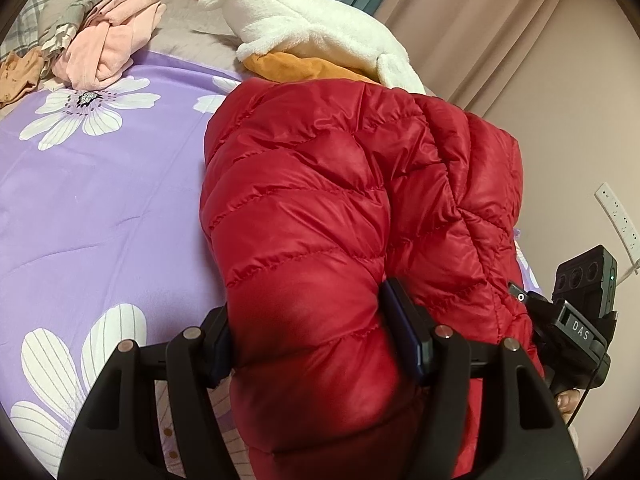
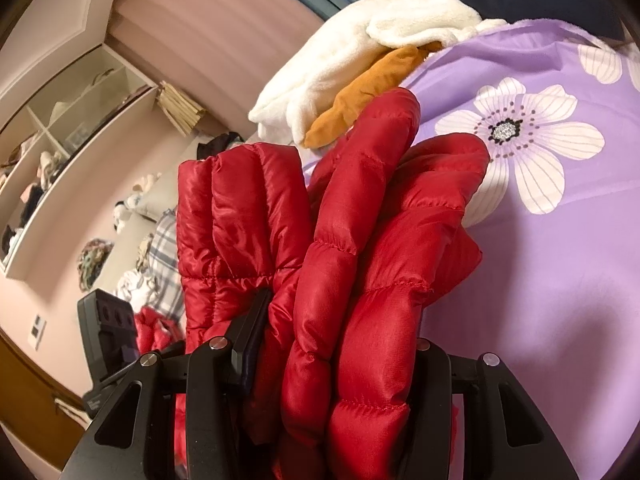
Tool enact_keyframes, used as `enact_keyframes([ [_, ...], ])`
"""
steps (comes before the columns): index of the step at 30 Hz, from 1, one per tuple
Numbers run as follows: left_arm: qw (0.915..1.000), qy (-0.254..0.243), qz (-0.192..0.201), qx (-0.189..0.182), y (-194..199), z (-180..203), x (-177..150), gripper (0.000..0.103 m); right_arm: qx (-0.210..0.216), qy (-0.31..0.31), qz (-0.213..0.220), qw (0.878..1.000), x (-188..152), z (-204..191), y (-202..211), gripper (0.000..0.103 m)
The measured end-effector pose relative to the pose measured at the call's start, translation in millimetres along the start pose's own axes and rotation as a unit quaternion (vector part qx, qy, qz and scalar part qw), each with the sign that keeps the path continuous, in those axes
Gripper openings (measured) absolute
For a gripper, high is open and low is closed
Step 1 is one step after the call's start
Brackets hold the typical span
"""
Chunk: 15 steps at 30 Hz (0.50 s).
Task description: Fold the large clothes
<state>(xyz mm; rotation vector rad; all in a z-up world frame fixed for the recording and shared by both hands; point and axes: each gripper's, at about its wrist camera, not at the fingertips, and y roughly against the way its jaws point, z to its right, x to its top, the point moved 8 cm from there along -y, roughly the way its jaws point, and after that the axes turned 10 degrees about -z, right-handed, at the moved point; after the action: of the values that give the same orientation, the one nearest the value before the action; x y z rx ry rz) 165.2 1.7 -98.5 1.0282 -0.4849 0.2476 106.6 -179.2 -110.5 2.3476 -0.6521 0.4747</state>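
The left hand-held gripper [image 1: 316,340] is clamped on a thick fold of the red puffer jacket [image 1: 340,184], its two pads pressing into the quilted fabric from either side. The jacket bulges forward from those jaws and lies over the purple floral bedspread [image 1: 100,200], which spreads out to the gripper's left. The right hand-held gripper [image 2: 336,344] likewise grips a bunched section of the same jacket, with padded folds standing up just ahead of its fingers. Beyond the jacket, in front of both grippers, a white fleece garment [image 1: 312,28] rests on an orange garment [image 1: 300,66]. Farther off to the left gripper's left lies a pink garment [image 1: 108,40].
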Motion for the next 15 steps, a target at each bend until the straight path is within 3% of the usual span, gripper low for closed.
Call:
enact_keyframes([
  [15,0.9997,-0.007,-0.01,0.02,-5.4,-3.6,-6.0,0.066,-0.02,-0.018,-0.009,1.0,-11.1,13.0,-3.3,0.049],
])
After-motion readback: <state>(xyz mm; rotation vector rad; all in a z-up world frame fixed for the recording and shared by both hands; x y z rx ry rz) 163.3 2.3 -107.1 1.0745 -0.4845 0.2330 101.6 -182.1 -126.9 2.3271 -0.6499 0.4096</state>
